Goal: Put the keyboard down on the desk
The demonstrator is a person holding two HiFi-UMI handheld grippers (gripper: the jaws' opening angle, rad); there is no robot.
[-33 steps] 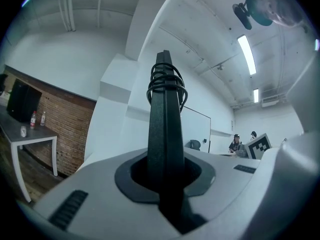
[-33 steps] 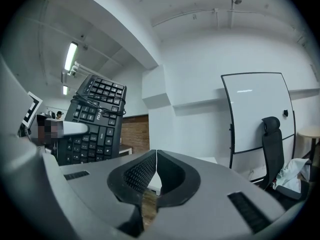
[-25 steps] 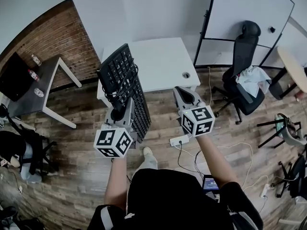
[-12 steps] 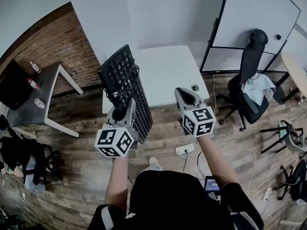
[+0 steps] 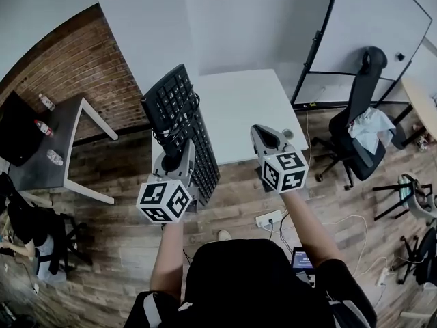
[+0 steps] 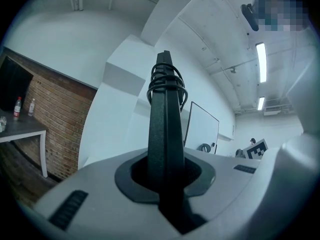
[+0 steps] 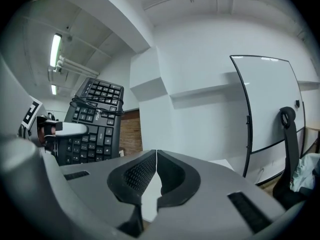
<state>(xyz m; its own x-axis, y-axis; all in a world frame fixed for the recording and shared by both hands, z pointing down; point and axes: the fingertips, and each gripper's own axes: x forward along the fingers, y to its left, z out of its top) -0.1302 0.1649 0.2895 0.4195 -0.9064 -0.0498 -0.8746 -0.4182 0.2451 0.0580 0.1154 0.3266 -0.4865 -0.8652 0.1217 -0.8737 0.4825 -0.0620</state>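
My left gripper [image 5: 176, 159] clamps one black keyboard [image 5: 167, 94], its one cable [image 6: 167, 81] wrapped round it, centre-left, over one white desk's [image 5: 252, 108] left edge. My right gripper [image 5: 265, 134] is closed, empty.

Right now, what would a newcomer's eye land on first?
The black keyboard, cable wound round it, held on edge in the left hand-held gripper by the white desk's left edge. Next, the right hand-held gripper, shut and empty, at the desk's near edge, and a black chair at far right.
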